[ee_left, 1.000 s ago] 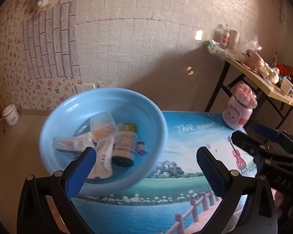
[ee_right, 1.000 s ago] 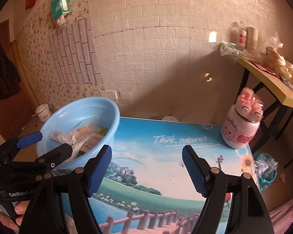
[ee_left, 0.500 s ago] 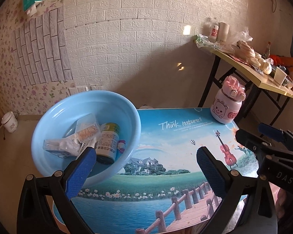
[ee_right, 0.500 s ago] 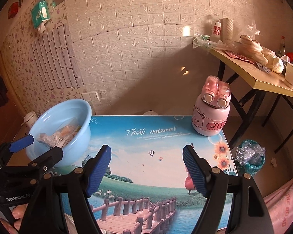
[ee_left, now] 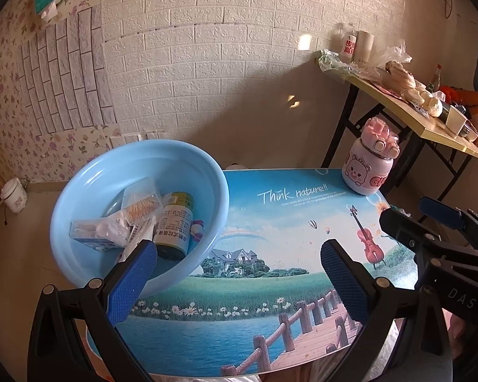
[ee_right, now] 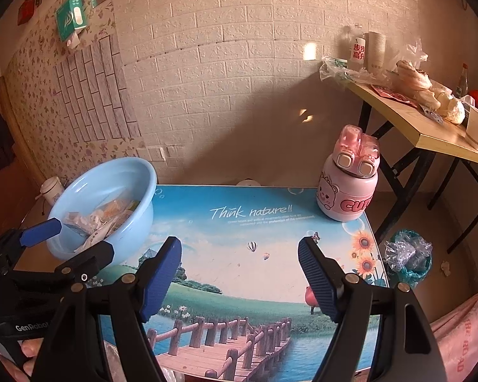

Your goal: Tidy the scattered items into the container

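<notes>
A light-blue basin (ee_left: pixel 143 146) stands at the left edge of the picture-topped table (ee_left: pixel 271 216). Inside it lie a yellow-capped bottle (ee_left: pixel 175 222), a clear packet (ee_left: pixel 140 200), a small box (ee_left: pixel 89 232) and other small wrapped items. My left gripper (ee_left: pixel 237 254) is open and empty, its left pad in front of the basin's near wall. My right gripper (ee_right: pixel 239 248) is open over the middle of the table, nothing between its fingers. Each gripper shows in the other's view: the right gripper (ee_left: pixel 420 216) at the right, the left gripper (ee_right: pixel 70 242) by the basin (ee_right: pixel 111 165).
A pink bear-faced bottle (ee_right: pixel 347 187) stands at the table's back right corner. A cluttered yellow side table (ee_right: pixel 430 133) is at the right, with a bin of plastic bags (ee_right: pixel 408 254) on the floor below it. A white pot (ee_left: pixel 14 194) sits on the floor left.
Both grippers have drawn back from the basin, so it looks smaller and more of the table shows. Their jaws have stayed equally wide.
</notes>
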The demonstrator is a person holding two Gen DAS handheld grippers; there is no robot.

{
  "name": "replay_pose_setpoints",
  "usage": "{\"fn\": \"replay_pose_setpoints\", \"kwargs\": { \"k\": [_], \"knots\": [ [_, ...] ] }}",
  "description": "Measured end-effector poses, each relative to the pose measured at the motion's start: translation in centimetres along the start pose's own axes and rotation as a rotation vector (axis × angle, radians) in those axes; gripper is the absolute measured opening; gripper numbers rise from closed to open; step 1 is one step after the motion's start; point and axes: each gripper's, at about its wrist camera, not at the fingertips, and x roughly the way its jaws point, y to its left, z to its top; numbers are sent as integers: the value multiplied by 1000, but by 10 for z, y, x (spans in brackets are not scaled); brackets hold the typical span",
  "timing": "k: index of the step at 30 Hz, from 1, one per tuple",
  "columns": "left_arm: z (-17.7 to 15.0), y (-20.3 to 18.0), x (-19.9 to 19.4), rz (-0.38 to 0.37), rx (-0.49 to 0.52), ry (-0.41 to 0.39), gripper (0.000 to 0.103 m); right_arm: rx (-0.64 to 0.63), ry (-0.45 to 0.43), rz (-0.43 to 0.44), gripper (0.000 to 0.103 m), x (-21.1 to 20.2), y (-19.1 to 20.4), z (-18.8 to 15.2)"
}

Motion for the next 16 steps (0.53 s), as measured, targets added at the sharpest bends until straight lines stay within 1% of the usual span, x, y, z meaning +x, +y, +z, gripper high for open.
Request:
{"fn": "replay_pose_setpoints", "kwargs": {
  "k": [16],
  "knots": [
    [-4, 5, 3, 9, -7, 1, 103, -12, 19, 6, 77, 8, 6, -3]
  ]
}}
